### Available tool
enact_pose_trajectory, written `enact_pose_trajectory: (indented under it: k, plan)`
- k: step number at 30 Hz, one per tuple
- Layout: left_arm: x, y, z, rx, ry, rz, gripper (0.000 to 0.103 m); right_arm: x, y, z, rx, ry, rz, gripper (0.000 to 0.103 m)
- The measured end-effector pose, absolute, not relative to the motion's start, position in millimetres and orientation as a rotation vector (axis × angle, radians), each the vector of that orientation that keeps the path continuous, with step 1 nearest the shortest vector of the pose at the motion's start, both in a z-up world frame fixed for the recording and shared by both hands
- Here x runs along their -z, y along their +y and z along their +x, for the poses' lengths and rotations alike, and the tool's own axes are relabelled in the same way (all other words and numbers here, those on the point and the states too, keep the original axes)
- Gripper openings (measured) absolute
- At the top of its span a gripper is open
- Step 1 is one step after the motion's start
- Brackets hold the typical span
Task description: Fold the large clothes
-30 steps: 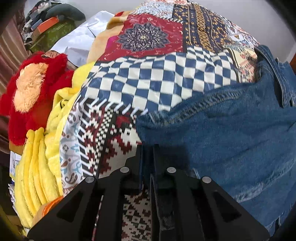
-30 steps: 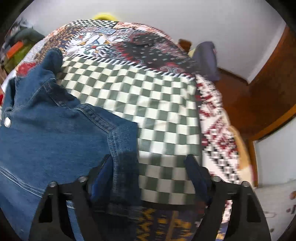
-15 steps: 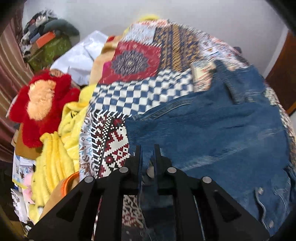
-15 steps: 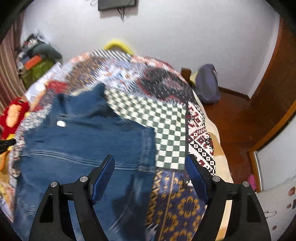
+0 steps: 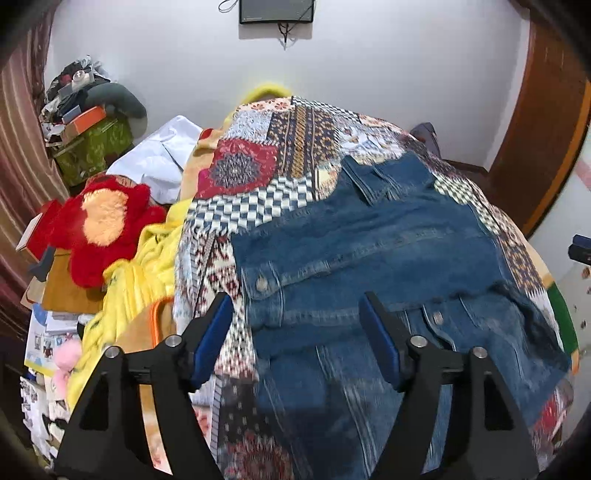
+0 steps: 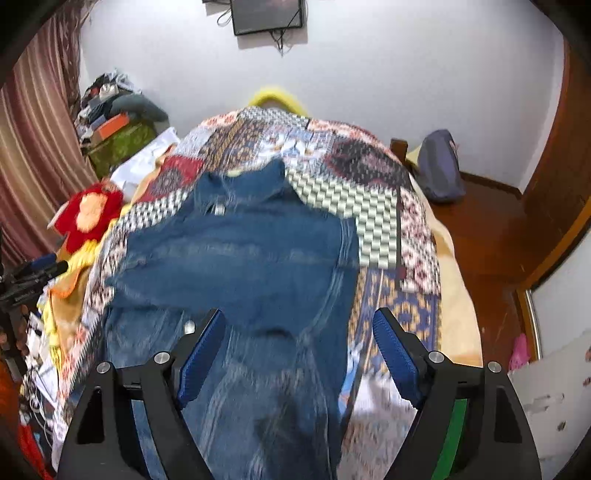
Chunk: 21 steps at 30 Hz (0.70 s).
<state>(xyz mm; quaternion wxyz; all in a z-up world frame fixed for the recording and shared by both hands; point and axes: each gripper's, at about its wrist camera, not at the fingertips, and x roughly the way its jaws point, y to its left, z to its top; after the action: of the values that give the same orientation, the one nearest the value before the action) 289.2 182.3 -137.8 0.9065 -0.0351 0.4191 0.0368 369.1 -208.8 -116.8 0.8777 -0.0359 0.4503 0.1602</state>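
My left tongs (image 5: 295, 332) are opening and my right tongs (image 6: 299, 343) are spreading too, both empty above the denim jacket (image 5: 369, 251), which lies on the patchwork bedspread (image 5: 258, 162) for folding.

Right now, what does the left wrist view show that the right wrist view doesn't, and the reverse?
Left wrist only: the left gripper up close, its jaws opening with nothing between them, and the jacket's pocket button.

Right wrist only: the right gripper, open and empty, the wooden floor and most of the grey bag beside the bed.

Both: the denim jacket spread on the patchwork quilt, the red plush and the wall screen.
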Motion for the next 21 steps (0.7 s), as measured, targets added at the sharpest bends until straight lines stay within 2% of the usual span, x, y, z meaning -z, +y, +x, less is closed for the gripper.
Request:
enact_pose_trajectory:
  k: [6,18,21]
  plan:
    - [158.1,183.7,233.5,-0.057,0.869,-0.133,0.079,152.3,-228.5,324.0,-0.317,1.008,-0.048,0.081]
    - [254.6,197.4,169.9,-0.07,1.108,-0.376,0.079,225.6,-271.2,261.6,-0.274,1.162,0.089,0.08]
    - [268.6,190.4,161.4,-0.024,1.135,-0.441,0.079,237.5,-272.5,249.2,-0.283,1.176,0.128,0.077]
